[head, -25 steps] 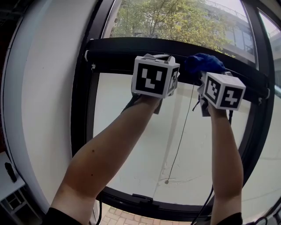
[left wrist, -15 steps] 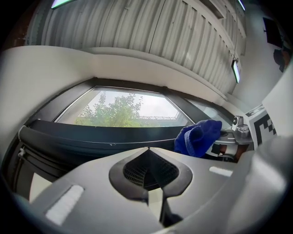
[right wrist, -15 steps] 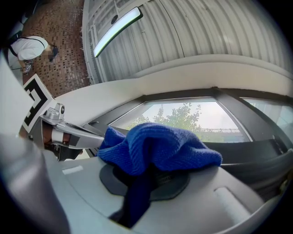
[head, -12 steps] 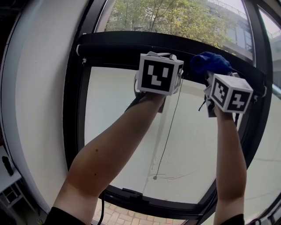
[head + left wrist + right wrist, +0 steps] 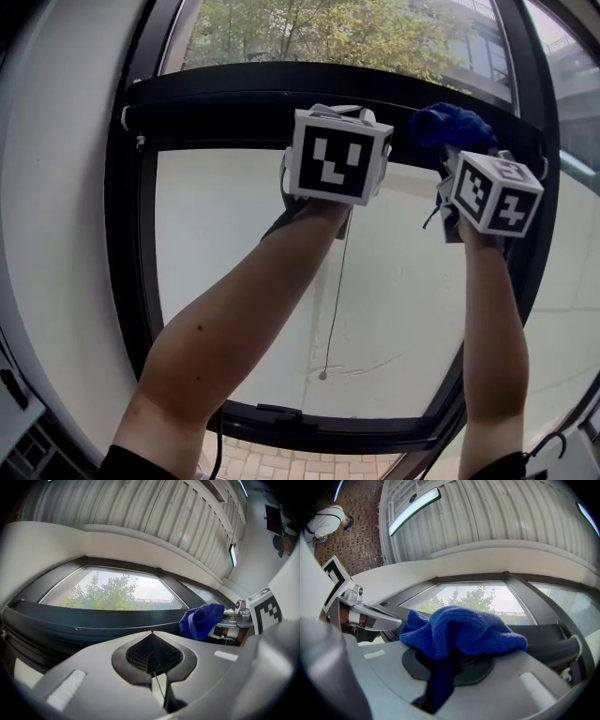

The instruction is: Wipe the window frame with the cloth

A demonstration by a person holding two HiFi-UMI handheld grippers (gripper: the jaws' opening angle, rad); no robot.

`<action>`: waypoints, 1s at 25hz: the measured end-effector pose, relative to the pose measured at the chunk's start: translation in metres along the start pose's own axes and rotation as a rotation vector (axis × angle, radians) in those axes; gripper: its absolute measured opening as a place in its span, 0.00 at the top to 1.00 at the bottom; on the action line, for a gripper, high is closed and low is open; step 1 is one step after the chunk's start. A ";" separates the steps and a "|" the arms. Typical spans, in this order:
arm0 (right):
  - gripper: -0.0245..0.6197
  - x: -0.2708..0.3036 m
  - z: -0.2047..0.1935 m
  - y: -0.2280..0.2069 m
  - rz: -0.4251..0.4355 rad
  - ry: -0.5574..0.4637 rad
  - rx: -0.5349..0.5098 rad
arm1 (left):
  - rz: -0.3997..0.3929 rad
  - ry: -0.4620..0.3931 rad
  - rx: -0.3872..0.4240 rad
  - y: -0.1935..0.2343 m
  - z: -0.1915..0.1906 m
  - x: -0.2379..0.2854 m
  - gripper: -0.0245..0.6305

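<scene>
The black window frame's top crossbar (image 5: pixel 225 101) runs across the head view. A blue cloth (image 5: pixel 453 127) is bunched against its right part, and my right gripper (image 5: pixel 469 159) is shut on it just below. In the right gripper view the cloth (image 5: pixel 459 629) spills over the jaws of my right gripper (image 5: pixel 454 657) and hides their tips. My left gripper (image 5: pixel 336 117) is held up at the crossbar, left of the cloth. In the left gripper view my left gripper (image 5: pixel 151 637) has its jaws together, with the crossbar (image 5: pixel 89 626) ahead and the cloth (image 5: pixel 202 620) to the right.
A thin cord (image 5: pixel 333 309) hangs in front of the glass below my left gripper. The frame's left upright (image 5: pixel 131 244) meets a white wall (image 5: pixel 56 234). The lower frame bar (image 5: pixel 309 422) lies beneath. Trees (image 5: pixel 309 33) show outside. A person (image 5: pixel 326 521) stands far off.
Both grippers have shifted right along the crossbar, the cloth with the right one. The head view has turned, so the frame's left corner sits further left.
</scene>
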State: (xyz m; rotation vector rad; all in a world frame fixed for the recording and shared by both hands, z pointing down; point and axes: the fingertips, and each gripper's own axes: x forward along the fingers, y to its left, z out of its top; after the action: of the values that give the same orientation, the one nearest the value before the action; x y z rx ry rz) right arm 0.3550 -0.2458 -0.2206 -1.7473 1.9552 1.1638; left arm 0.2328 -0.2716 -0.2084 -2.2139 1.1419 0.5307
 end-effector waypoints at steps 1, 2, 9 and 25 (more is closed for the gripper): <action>0.88 -0.001 -0.002 -0.004 -0.008 0.007 -0.008 | -0.016 0.003 -0.013 -0.004 -0.001 0.003 0.97; 0.88 -0.003 -0.003 -0.007 -0.013 0.016 -0.016 | -0.029 0.006 -0.022 -0.008 -0.003 0.005 0.97; 0.88 -0.019 -0.009 -0.045 -0.019 0.028 -0.001 | 0.072 0.006 0.002 -0.018 -0.010 0.012 0.97; 0.88 -0.065 -0.022 -0.156 -0.044 0.042 0.001 | 0.043 -0.012 -0.040 -0.117 0.008 0.037 0.97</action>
State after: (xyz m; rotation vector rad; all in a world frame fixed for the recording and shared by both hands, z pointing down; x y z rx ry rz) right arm 0.5209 -0.2075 -0.2225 -1.8187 1.9305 1.1200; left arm 0.3493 -0.2347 -0.1991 -2.2211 1.1846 0.5889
